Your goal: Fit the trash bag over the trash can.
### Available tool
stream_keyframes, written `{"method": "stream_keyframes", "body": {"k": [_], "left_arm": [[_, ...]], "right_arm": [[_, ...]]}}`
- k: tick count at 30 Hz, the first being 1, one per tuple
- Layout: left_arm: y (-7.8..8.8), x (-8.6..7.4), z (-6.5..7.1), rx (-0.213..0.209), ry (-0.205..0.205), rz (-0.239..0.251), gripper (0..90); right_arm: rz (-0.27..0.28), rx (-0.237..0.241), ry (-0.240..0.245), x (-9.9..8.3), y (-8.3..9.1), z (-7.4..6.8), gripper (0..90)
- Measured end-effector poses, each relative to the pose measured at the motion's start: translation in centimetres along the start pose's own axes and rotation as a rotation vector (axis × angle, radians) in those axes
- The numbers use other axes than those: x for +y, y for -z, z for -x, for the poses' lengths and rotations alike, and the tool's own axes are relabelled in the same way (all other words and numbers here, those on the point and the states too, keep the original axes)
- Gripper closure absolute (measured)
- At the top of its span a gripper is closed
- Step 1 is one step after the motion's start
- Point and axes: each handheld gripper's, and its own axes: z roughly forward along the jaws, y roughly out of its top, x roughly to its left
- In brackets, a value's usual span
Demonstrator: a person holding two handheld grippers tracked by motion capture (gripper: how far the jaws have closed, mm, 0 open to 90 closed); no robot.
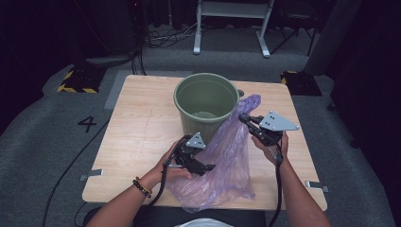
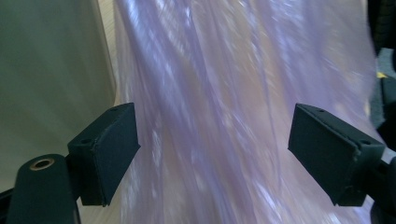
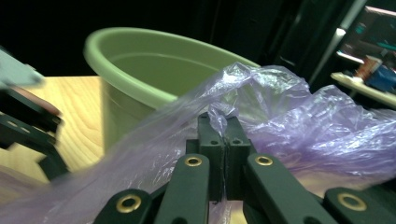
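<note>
A: The wooden table (image 1: 142, 142) carries the green bucket (image 1: 205, 101). The purple bag (image 1: 227, 161) drapes from the bucket's near right side down toward the person, long axis running rim to table edge.

B: The right gripper (image 1: 243, 117) is clamped on the bag's top edge, nearest the rim. The left gripper (image 1: 208, 167) is wide open beside the film, holding nothing.

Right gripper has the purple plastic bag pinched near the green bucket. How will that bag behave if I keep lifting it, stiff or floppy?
Probably very floppy: the thin translucent purple plastic bag hangs in crumpled folds from the right gripper, whose jaws are shut on a bunched edge. It looks light, so it may billow or snag the round green plastic bucket rim. The glossy film might slip.
</note>
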Motion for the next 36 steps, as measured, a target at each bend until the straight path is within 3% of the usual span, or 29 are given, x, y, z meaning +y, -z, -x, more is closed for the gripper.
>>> {"method": "stream_keyframes", "body": {"k": [3, 6, 8, 9, 11, 12, 15, 22, 27, 33, 36], "left_arm": [[-0.4, 0.4, 0.1, -0.012, -0.019, 0.008, 15.8], [-0.6, 0.7, 0.2, 0.03, -0.052, 0.003, 22.5], [-0.6, 0.8, 0.1, 0.048, -0.055, 0.003, 36.4], [-0.6, 0.7, 0.0, 0.05, -0.065, 0.005, 48.1], [-0.3, 0.7, -0.1, 0.07, -0.088, 0.012, 59.0], [-0.2, 0.7, -0.1, 0.073, -0.091, 0.022, 69.9], [0.8, 0.6, -0.2, 0.138, -0.125, 0.036, 86.8], [4.5, -0.3, -0.7, 0.215, -0.145, 0.092, 89.6], [7.8, -1.0, -0.8, 0.277, -0.139, 0.158, 89.7], [10.4, -1.7, -1.3, 0.307, -0.126, 0.234, 89.8], [10.7, -1.6, -1.4, 0.309, -0.132, 0.23, 89.7]], "right_arm": [[0.017, 0.04, 0.03, 0.9, -0.3, -0.7, 90.0], [0.038, 0.077, 0.056, 1.7, -0.5, -1.5, 90.0], [0.05, 0.094, 0.073, 2.2, -0.6, -1.9, 89.9], [0.059, 0.109, 0.077, 2.4, -0.6, -2.1, 89.9], [0.074, 0.127, 0.088, 2.8, -0.6, -2.3, 89.9], [0.078, 0.135, 0.097, 3.0, -0.6, -2.4, 89.9], [0.094, 0.15, 0.113, 3.5, -0.5, -2.5, 89.9], [0.132, 0.165, 0.086, 4.7, -0.5, -1.6, 89.5], [0.137, 0.179, 0.049, 5.0, -1.6, -1.0, 89.1], [0.103, 0.182, 0.048, 5.7, -3.9, -0.5, 88.4], [0.079, 0.186, 0.067, 6.3, -5.1, -0.3, 88.4]]}}
